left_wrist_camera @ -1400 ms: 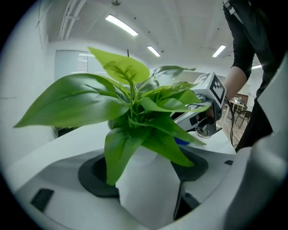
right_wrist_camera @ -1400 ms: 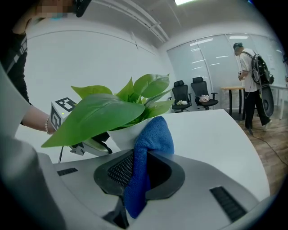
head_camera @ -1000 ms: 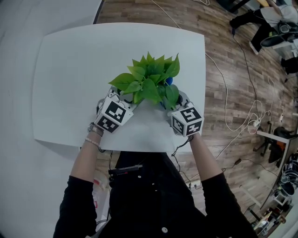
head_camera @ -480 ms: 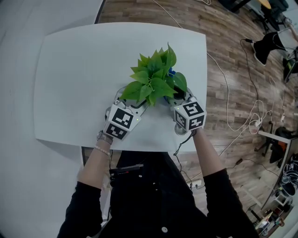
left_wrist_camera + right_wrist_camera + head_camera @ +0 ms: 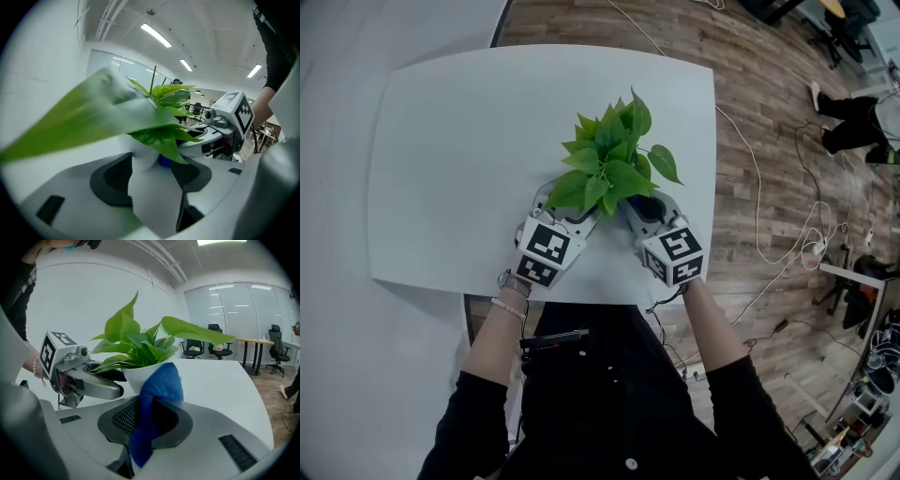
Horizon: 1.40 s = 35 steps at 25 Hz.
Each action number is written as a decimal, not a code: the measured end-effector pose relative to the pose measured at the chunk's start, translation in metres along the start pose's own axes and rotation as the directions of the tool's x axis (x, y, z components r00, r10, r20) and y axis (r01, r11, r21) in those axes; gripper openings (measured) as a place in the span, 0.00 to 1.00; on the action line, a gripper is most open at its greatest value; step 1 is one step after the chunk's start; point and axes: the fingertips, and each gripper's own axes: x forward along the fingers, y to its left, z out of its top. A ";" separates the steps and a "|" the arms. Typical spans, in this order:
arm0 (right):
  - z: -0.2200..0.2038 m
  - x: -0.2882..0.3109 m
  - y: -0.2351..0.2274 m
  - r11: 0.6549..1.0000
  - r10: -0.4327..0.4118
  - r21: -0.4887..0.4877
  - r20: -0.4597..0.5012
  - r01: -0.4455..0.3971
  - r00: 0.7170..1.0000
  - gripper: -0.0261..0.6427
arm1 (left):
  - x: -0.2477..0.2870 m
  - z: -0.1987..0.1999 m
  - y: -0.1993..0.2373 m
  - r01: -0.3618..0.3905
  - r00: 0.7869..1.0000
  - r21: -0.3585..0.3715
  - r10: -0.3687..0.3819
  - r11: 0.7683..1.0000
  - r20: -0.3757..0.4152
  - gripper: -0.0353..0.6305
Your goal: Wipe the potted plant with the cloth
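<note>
A person seated at a white, round-cornered table (image 5: 459, 159) works on a leafy green potted plant (image 5: 609, 164) with a two-jaw tool in each hand. The plant stands toward the table's near edge, right of centre, just ahead of both tools.

The right gripper (image 5: 639, 208) is clamped on a soft blue cloth (image 5: 159, 385). The fabric is pinched upright between its dark ribbed pads, and its bunched top rests against the near side of the plant's round white pot (image 5: 135, 378), below the lowest leaves.

The left gripper (image 5: 565, 204) reaches in from the other side with its jaws spread. In its own view the pot sits at the jaw tips, close to the left pad, while a gap on the right shows a sliver of the blue cloth. A broad, blurred leaf (image 5: 93, 126) hangs across the top of that view. From the right gripper view, one grey finger of the left tool ends at the pot's side.

Beyond the table, loose white cables (image 5: 759, 216) trail over a brown wood-plank floor (image 5: 750, 103)
</note>
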 end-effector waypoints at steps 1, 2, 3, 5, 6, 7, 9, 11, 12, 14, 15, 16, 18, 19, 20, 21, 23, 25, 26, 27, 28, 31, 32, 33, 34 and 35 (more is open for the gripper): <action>-0.002 -0.002 0.006 1.000 0.005 0.002 0.000 -0.005 1.000 0.17 | -0.002 -0.001 -0.003 0.002 1.000 -0.001 -0.002 1.000 0.002 0.44; -0.002 -0.003 0.011 1.000 0.011 0.009 0.002 -0.011 1.000 0.17 | -0.004 -0.002 -0.007 0.006 1.000 0.000 -0.006 1.000 0.002 0.44; -0.002 -0.005 0.014 1.000 0.015 0.021 0.004 -0.015 1.000 0.17 | -0.006 -0.003 -0.010 0.012 1.000 0.006 -0.012 1.000 -0.001 0.44; -0.003 -0.006 0.018 0.998 0.024 0.051 0.005 -0.024 1.000 0.17 | -0.010 -0.008 -0.015 0.031 0.999 0.021 -0.031 0.999 -0.020 0.44; -0.003 -0.006 0.018 0.998 0.026 0.064 0.006 -0.026 1.000 0.17 | -0.012 -0.013 -0.016 0.041 0.999 0.027 -0.040 0.999 -0.034 0.44; -0.004 -0.007 0.019 0.997 0.026 0.074 0.007 -0.026 1.000 0.17 | -0.015 -0.018 -0.015 0.048 0.998 0.030 -0.047 0.998 -0.049 0.44; -0.004 -0.008 0.019 0.996 0.019 0.086 0.012 -0.020 1.000 0.17 | -0.021 -0.027 -0.009 0.058 0.996 0.035 -0.056 0.998 -0.071 0.45; -0.003 -0.009 0.018 0.995 0.012 0.097 0.018 -0.013 1.000 0.17 | -0.026 -0.030 0.000 0.082 0.994 0.039 -0.079 0.996 -0.077 0.50; -0.004 -0.009 0.017 0.995 0.008 0.100 0.019 -0.010 1.000 0.17 | -0.027 -0.030 0.005 0.099 0.992 0.043 -0.096 0.994 -0.078 0.53; -0.006 -0.010 0.015 0.995 0.001 0.102 0.019 -0.003 1.000 0.17 | -0.024 -0.026 0.015 0.127 0.989 0.062 -0.121 0.990 -0.088 0.57; -0.006 -0.010 0.015 0.995 -0.003 0.103 0.019 0.001 1.000 0.17 | -0.022 -0.022 0.020 0.134 0.988 0.073 -0.127 0.988 -0.092 0.58; -0.007 -0.009 0.015 0.995 -0.005 0.105 0.020 0.003 1.000 0.17 | -0.018 -0.017 0.025 0.141 0.987 0.083 -0.134 0.986 -0.088 0.59; -0.007 -0.009 0.015 0.994 -0.009 0.106 0.020 0.007 1.000 0.17 | -0.012 -0.005 0.031 0.159 0.986 0.101 -0.153 0.982 -0.066 0.60; -0.008 -0.009 0.016 0.994 -0.010 0.105 0.018 0.008 1.000 0.17 | -0.009 0.001 0.032 0.172 0.984 0.110 -0.166 0.979 -0.061 0.60; -0.008 -0.009 0.015 0.995 -0.013 0.103 0.015 0.011 1.000 0.17 | -0.005 0.005 0.031 0.189 0.981 0.119 -0.183 0.975 -0.061 0.60; -0.007 -0.009 0.014 0.995 -0.016 0.100 0.013 0.015 1.000 0.17 | -0.001 0.008 0.030 0.207 0.978 0.128 -0.201 0.970 -0.061 0.60; -0.006 -0.009 0.013 0.995 -0.024 0.096 0.009 0.023 1.000 0.17 | 0.005 0.015 0.027 0.234 0.972 0.147 -0.227 0.961 -0.057 0.60; -0.004 -0.008 0.013 0.995 -0.029 0.096 0.010 0.028 1.000 0.17 | 0.009 0.016 0.024 0.249 0.968 0.156 -0.243 0.956 -0.053 0.60; -0.004 -0.008 0.013 0.995 -0.030 0.096 0.010 0.029 1.000 0.17 | 0.010 0.015 0.023 0.254 0.967 0.159 -0.249 0.954 -0.053 0.60; -0.005 -0.007 0.014 0.995 -0.030 0.094 0.009 0.029 1.000 0.17 | 0.011 0.014 0.021 0.257 0.966 0.162 -0.251 0.953 -0.054 0.60; -0.006 -0.007 0.014 0.995 -0.031 0.091 0.008 0.030 0.999 0.17 | 0.012 0.014 0.020 0.256 0.967 0.170 -0.250 0.952 -0.054 0.60; -0.007 -0.004 0.014 0.995 -0.039 0.090 0.007 0.038 0.999 0.17 | 0.013 0.016 0.018 0.234 0.972 0.205 -0.230 0.950 -0.044 0.60; -0.007 -0.003 0.014 0.995 -0.042 0.092 0.006 0.041 0.999 0.17 | 0.013 0.016 0.017 0.220 0.975 0.210 -0.217 0.953 -0.039 0.60; -0.008 -0.003 0.013 0.995 -0.044 0.095 0.006 0.044 0.999 0.17 | 0.013 0.015 0.017 0.205 0.979 0.211 -0.202 0.956 -0.035 0.60; -0.008 -0.003 0.012 0.994 -0.046 0.096 0.005 0.045 0.999 0.17 | 0.013 0.015 0.016 0.188 0.982 0.209 -0.185 0.960 -0.033 0.60; -0.007 -0.003 0.012 0.994 -0.046 0.096 0.003 0.046 0.999 0.17 | 0.012 0.015 0.016 0.170 0.985 0.204 -0.167 0.964 -0.033 0.60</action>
